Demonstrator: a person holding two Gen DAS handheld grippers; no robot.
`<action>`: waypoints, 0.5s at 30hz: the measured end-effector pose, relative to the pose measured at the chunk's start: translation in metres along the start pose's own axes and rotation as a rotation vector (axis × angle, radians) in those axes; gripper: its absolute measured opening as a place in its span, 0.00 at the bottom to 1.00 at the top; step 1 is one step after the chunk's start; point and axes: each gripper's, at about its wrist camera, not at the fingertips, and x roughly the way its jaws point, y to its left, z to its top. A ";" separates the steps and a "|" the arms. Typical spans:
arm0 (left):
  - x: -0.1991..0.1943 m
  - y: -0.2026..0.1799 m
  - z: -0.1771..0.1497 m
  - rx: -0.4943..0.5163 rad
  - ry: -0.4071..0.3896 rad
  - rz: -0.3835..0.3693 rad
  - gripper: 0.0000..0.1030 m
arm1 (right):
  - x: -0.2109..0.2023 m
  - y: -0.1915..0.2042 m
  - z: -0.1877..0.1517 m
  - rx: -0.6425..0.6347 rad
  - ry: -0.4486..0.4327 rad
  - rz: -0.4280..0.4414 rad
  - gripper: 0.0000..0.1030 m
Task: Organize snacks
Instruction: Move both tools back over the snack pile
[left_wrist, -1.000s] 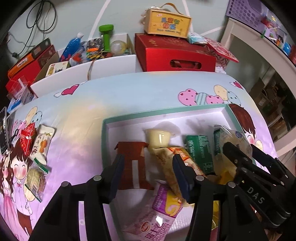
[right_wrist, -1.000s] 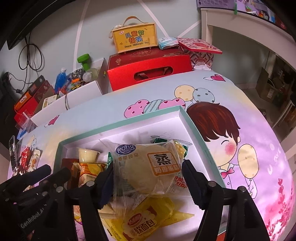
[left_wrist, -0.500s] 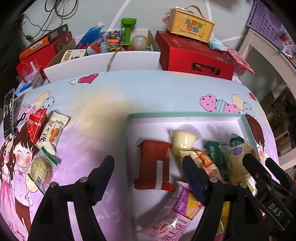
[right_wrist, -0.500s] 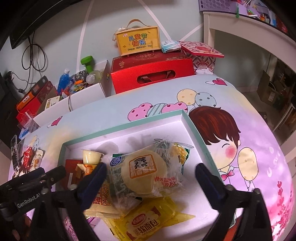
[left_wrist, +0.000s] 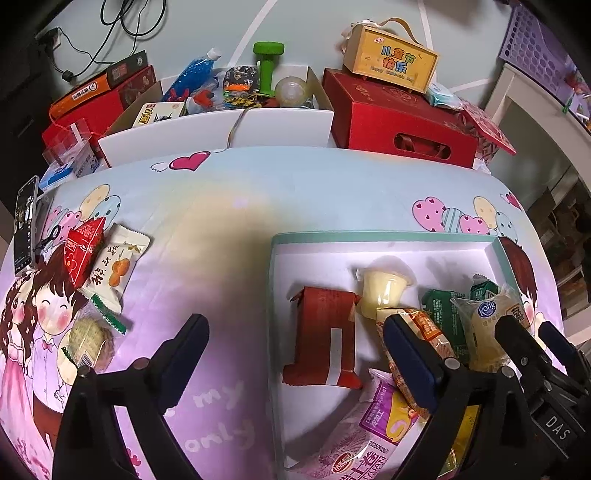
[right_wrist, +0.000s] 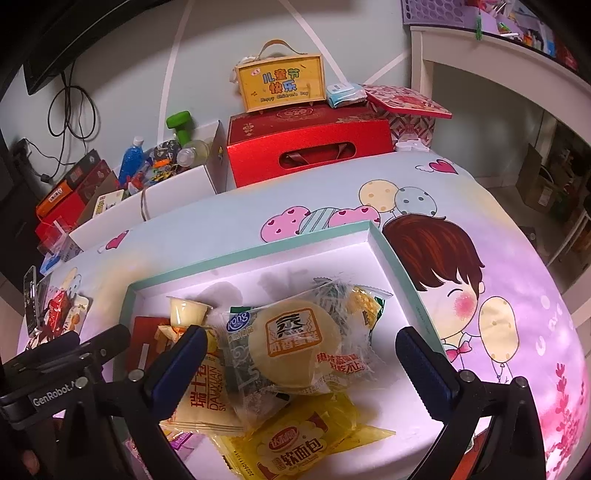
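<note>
Since a second earlier the right gripper (right_wrist: 299, 373) had let go of the round steamed cake in clear wrap (right_wrist: 291, 349) and spread wide, empty; the cake lay between its fingers in the mint-rimmed white tray (right_wrist: 402, 273). The left gripper (left_wrist: 295, 360) had swung leftward, wide open, empty, straddling the tray's left wall. Remaining loose snacks, a red foil packet (left_wrist: 82, 251) and a white orange-print sachet (left_wrist: 114, 266), lay far left on the cartoon tablecloth (left_wrist: 229, 236), long axes running away from the camera, nearer the left hand.

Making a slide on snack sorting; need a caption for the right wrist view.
Open right tool above a round steamed-cake packet lying in the teal-rimmed tray.
</note>
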 end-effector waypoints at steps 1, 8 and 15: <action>0.000 0.000 0.000 0.003 0.002 0.000 0.93 | 0.000 0.000 0.000 -0.001 0.001 0.000 1.00; 0.000 -0.002 -0.001 0.012 0.006 0.001 0.93 | 0.000 0.001 0.000 -0.003 0.005 0.002 1.00; -0.005 0.000 -0.001 0.021 -0.001 0.000 0.93 | 0.000 0.005 0.000 -0.001 0.014 0.017 1.00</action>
